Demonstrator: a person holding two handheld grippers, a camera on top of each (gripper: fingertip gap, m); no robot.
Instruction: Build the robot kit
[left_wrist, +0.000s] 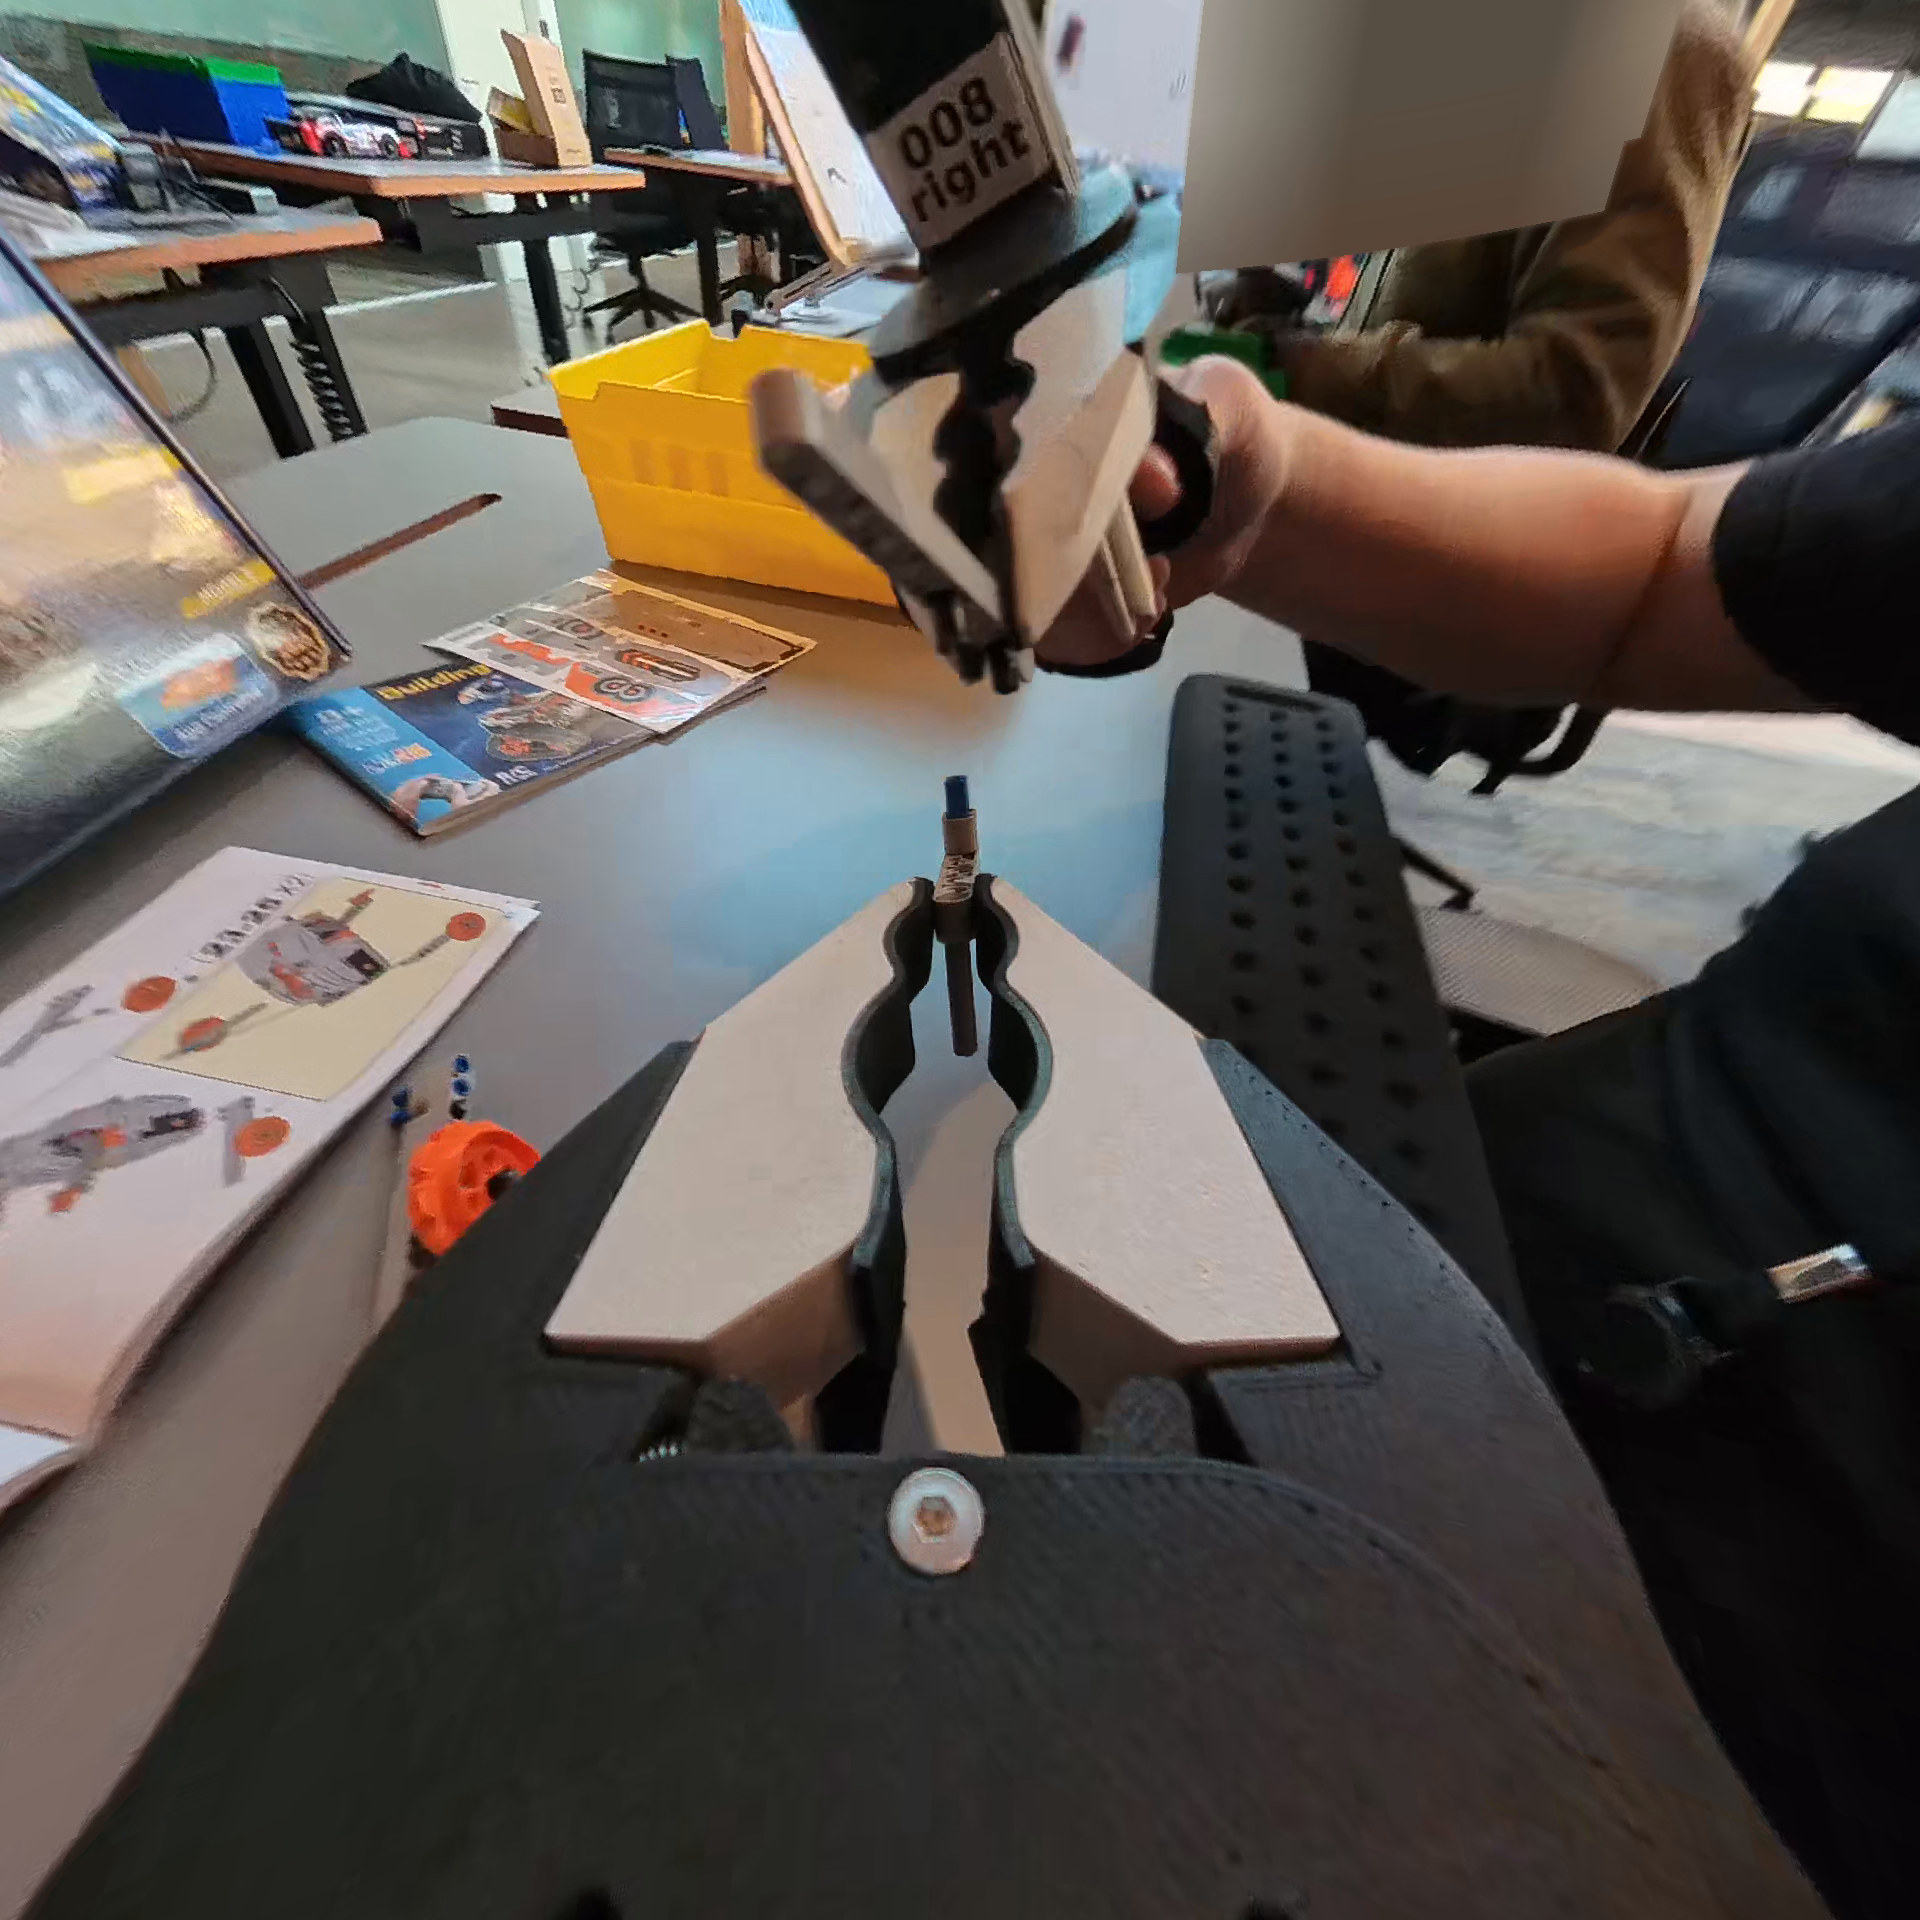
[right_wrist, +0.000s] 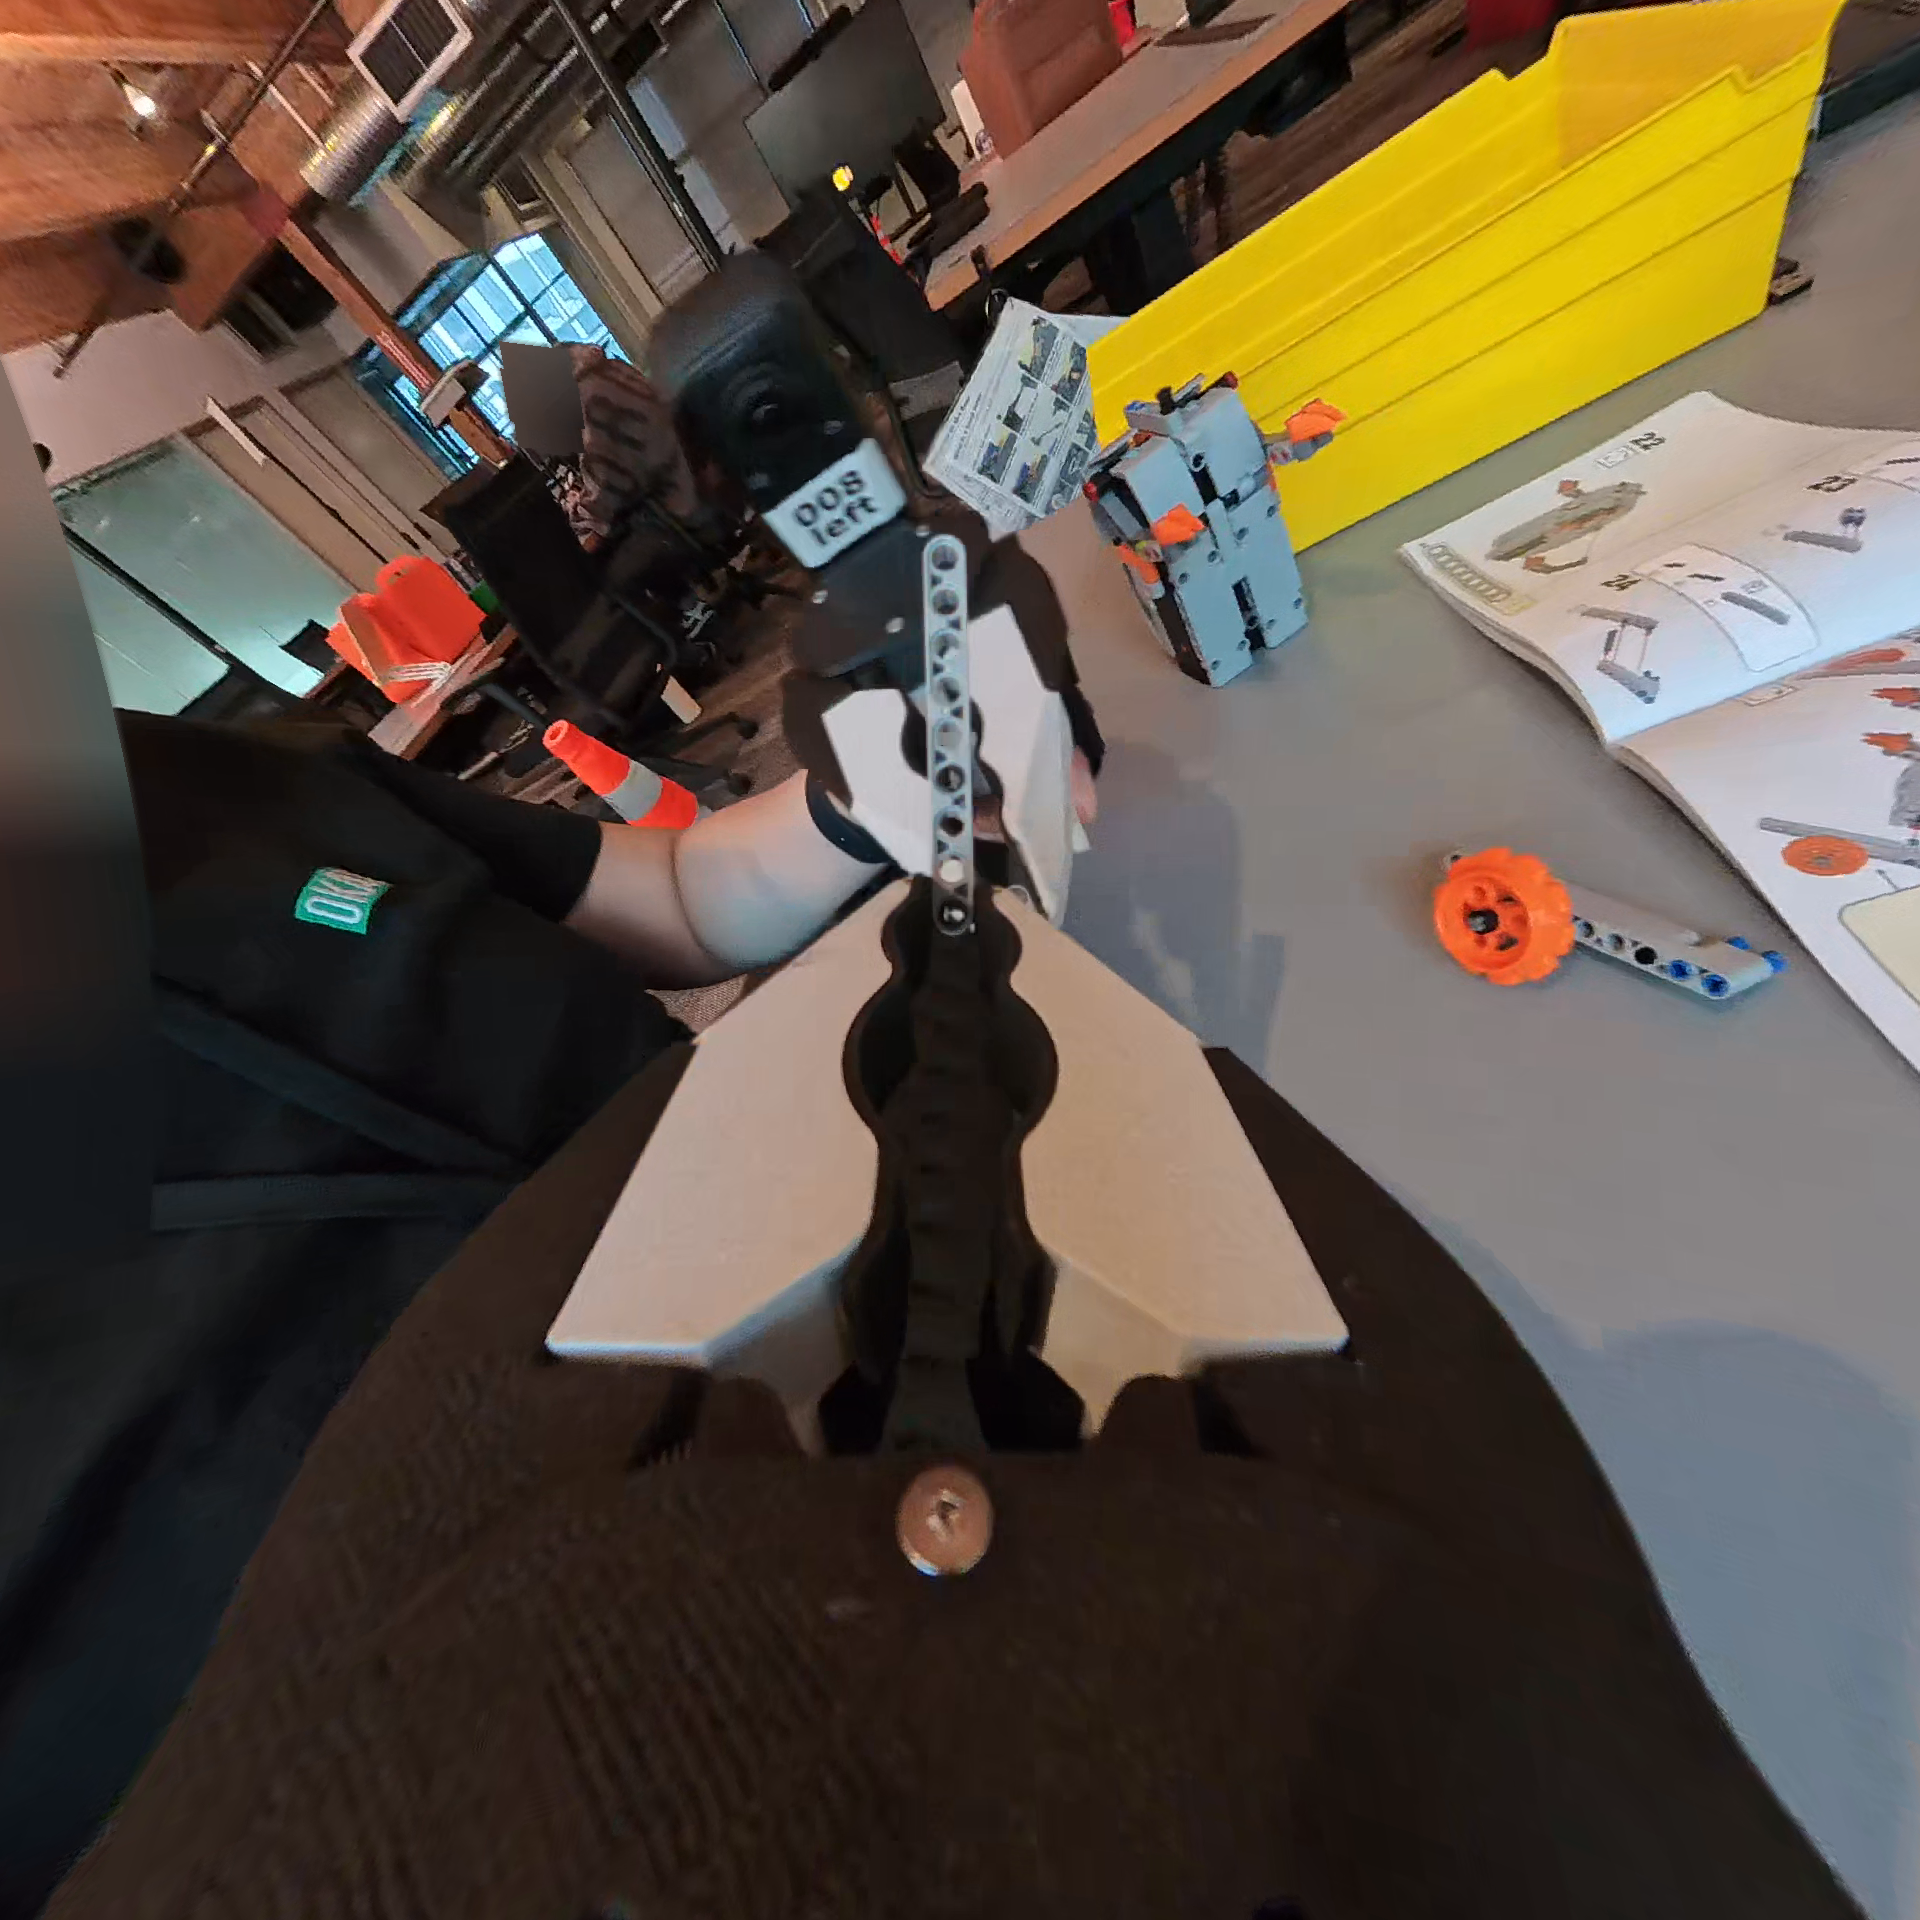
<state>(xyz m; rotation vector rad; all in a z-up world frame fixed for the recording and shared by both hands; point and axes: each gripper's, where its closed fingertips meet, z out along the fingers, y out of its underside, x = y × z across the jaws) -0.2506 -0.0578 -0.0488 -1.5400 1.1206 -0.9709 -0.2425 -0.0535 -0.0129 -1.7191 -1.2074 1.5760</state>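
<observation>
My left gripper is shut on a short dark axle that stands upright between its tips, with a grey sleeve and a blue pin on top. My right gripper is shut on a long grey beam with holes that sticks out forward. In the left wrist view the right gripper hangs above and beyond the axle, tips pointing down, with the beam slanting up to the left. The two parts are apart.
On the grey table are a yellow bin, a grey and orange block model, an orange wheel on a short grey beam and open instruction booklets. A sticker sheet, a product box and a black perforated chair back are nearby. The grippers' ends are close to 4 cm from one another.
</observation>
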